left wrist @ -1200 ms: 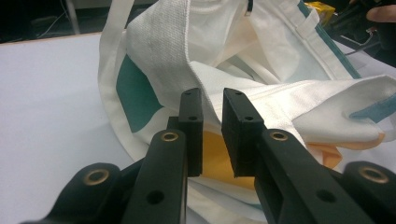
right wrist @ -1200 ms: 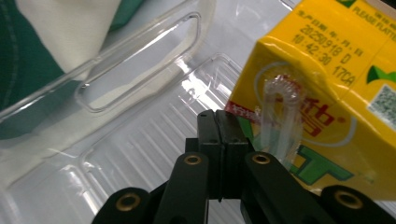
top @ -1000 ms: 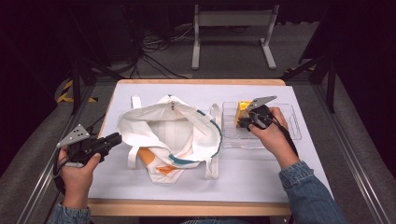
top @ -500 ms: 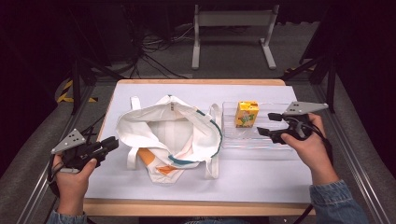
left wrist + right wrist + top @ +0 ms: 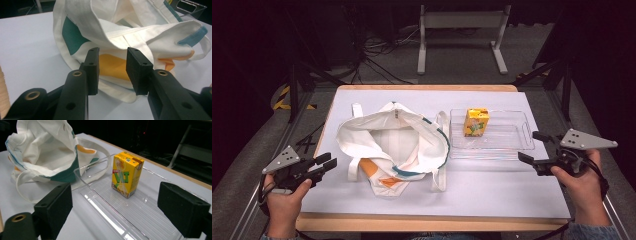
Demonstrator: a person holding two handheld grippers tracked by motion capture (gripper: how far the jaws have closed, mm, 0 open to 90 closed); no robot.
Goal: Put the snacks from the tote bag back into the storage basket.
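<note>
Standing upright in the clear tray, near its bag-side end, the carton is touched by nothing. The right gripper is off the tray's right edge, its jaws wide and empty, having just been opening. Beside the tray lies the bag, mouth gaping upward. The left gripper is at the bag's left edge; its jaws have just been opening, roughly half apart with no cloth pinched. The carton looks freshly set down, so the placing step seems finished. Next probably comes handling the bag, which calls for the left jaws to close on its rim or strap
</note>
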